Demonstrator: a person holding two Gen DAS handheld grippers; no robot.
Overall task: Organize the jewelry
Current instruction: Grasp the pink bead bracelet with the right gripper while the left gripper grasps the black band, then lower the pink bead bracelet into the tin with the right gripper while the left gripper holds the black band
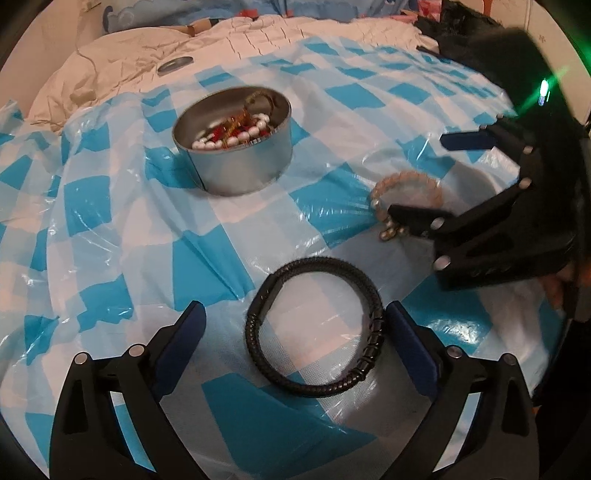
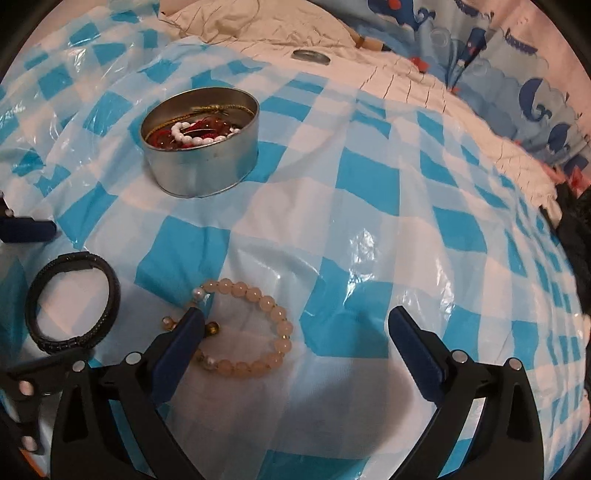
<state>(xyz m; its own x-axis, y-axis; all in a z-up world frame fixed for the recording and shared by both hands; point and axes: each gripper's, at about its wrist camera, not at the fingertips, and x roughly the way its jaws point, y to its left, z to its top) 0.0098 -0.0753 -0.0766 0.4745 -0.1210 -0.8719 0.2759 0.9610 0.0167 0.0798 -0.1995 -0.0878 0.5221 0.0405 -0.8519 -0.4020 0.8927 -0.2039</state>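
A round metal tin [image 1: 236,162] holds white-bead and red jewelry; it also shows in the right wrist view [image 2: 201,168]. A black braided bracelet [image 1: 314,328] lies on the checked sheet between the open fingers of my left gripper [image 1: 295,332]; it also shows in the right wrist view [image 2: 74,302]. A pink bead bracelet [image 2: 255,332] lies under my open right gripper [image 2: 295,336], its left finger over the bracelet's clasp end. In the left wrist view the right gripper [image 1: 424,177] stands open over the pink bracelet [image 1: 402,192].
A blue-and-white checked plastic sheet [image 2: 369,192] covers a soft bed. A cream quilt [image 1: 147,55] with a small round metal lid [image 1: 173,65] lies behind it. Blue patterned bedding [image 2: 517,74] is at the far right. Dark cloth [image 1: 472,33] lies at the far right edge.
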